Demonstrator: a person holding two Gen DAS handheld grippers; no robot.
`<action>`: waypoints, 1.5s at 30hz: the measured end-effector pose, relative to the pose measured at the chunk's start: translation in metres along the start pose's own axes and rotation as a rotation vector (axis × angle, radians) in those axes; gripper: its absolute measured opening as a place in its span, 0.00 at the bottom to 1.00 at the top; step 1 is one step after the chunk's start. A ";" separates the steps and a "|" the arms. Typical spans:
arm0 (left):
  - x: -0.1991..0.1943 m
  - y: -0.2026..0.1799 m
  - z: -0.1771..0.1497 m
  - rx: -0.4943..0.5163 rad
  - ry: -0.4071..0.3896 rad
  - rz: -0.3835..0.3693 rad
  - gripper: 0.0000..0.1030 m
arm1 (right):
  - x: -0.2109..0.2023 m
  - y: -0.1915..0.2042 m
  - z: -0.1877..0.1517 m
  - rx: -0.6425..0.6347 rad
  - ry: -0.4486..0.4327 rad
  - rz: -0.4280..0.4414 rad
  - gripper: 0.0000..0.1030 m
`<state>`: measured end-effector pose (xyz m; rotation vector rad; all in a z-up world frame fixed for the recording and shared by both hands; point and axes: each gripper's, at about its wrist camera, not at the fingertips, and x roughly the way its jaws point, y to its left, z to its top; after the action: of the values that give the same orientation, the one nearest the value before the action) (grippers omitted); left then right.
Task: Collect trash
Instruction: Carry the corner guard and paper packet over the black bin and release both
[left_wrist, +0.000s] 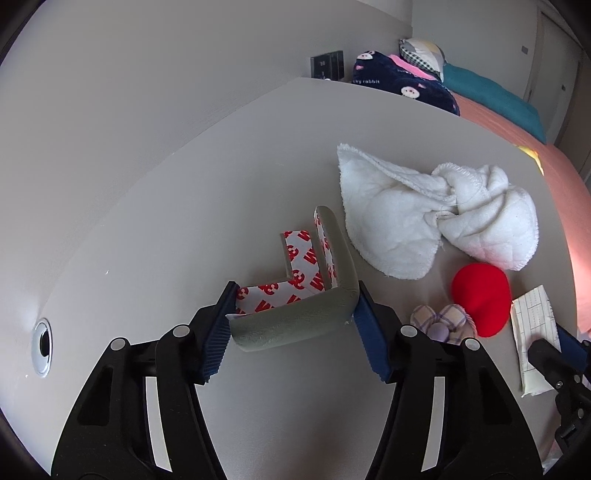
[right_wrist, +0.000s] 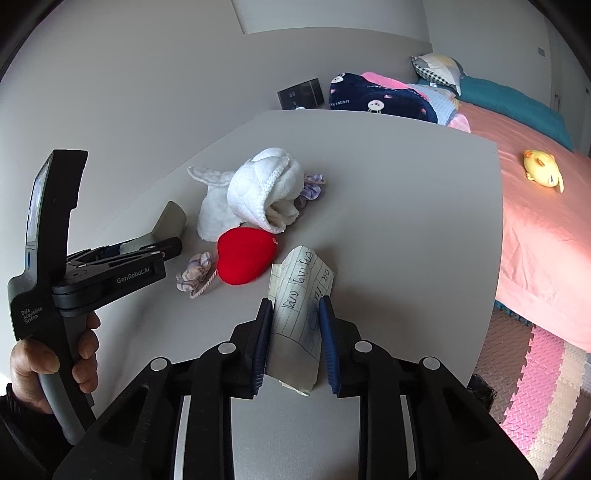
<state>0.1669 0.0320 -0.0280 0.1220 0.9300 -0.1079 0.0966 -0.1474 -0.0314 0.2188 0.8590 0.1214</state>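
A grey L-shaped foam corner guard (left_wrist: 295, 321) with red-and-white tape backing sits between the fingers of my left gripper (left_wrist: 293, 295); both pads touch its ends, so it is shut on the guard. In the right wrist view the guard (right_wrist: 170, 221) shows past the left gripper's tip. A folded, handwritten paper (right_wrist: 299, 314) lies between the fingers of my right gripper (right_wrist: 293, 306), which press its sides. The same paper (left_wrist: 532, 343) appears at the right of the left wrist view.
On the grey table (right_wrist: 406, 206) lie a white towel (left_wrist: 436, 218), a red plush heart (right_wrist: 245, 254) and a plaid scrunchie (right_wrist: 194, 273). A bed with a pink sheet (right_wrist: 535, 221), a yellow toy (right_wrist: 543, 171) and foam floor mats (right_wrist: 535, 387) are to the right.
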 end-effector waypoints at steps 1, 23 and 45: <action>-0.004 0.000 -0.001 -0.006 -0.003 -0.001 0.58 | -0.001 0.000 0.000 0.001 -0.001 0.003 0.26; -0.074 -0.041 -0.037 0.009 -0.049 0.021 0.58 | -0.059 -0.028 -0.015 0.011 -0.059 0.055 0.26; -0.087 -0.159 -0.054 0.127 -0.052 -0.084 0.58 | -0.112 -0.112 -0.046 0.104 -0.109 -0.017 0.26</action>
<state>0.0493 -0.1129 0.0007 0.1971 0.8760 -0.2477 -0.0088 -0.2718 -0.0047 0.3126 0.7589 0.0489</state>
